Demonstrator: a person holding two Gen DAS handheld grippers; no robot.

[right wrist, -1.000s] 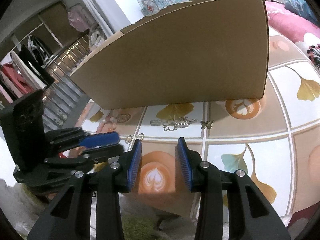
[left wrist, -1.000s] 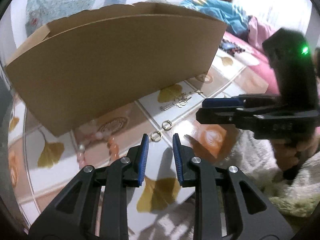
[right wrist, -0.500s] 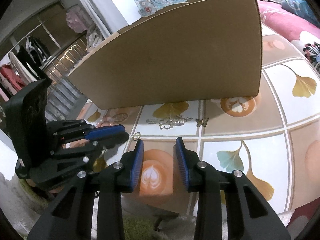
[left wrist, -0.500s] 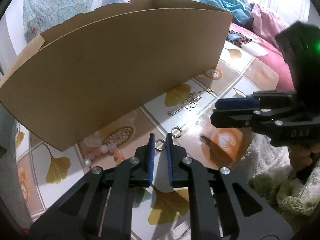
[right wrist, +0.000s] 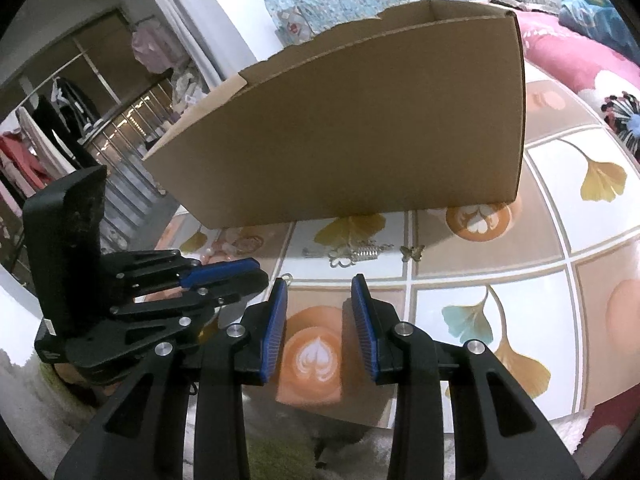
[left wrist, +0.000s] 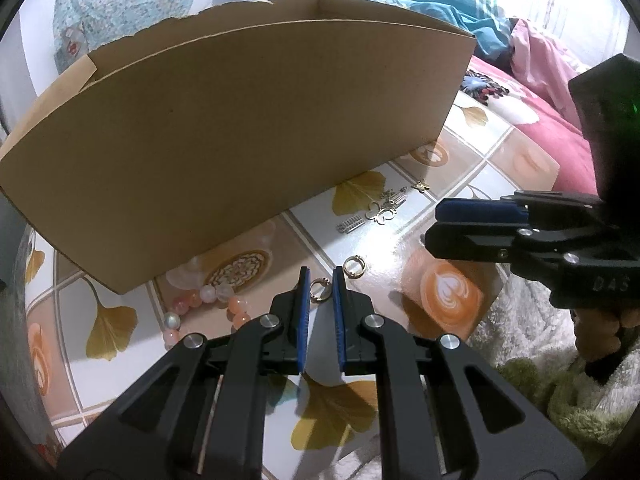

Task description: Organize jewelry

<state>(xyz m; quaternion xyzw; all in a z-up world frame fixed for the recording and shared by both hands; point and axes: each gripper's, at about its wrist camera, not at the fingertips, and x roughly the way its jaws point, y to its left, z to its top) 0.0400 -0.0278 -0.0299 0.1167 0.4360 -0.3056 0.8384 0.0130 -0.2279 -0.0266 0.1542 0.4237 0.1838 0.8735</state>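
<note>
Brown box (left wrist: 224,128) — gold ring (left wrist: 320,291), ginkgo-patterned tablecloth (left wrist: 452,184).

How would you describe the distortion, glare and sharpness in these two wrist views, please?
Left wrist view: the fisheye bows the cardboard box into an arc, glare whitens the tablecloth beside the second ring, and the ring between the left gripper pads is sharp. Right wrist view: the right gripper is crisp; the lower edge blurs.

Two small gold hoop earrings show: one (left wrist: 320,290) between the blue pads of the left gripper (left wrist: 320,312), the other (left wrist: 354,267) just right of it on the worktop (left wrist: 516,160). Farther off lie one clover-shaped charm (left wrist: 380,213), one small butterfly charm (left wrist: 421,186) and two silver comb-like clips (left wrist: 351,225) (left wrist: 394,199). There is one bracelet of pink and pearly beads (left wrist: 208,300), one cardboard box (left wrist: 240,128), and two grippers, the right gripper (right wrist: 320,316) included.
</note>
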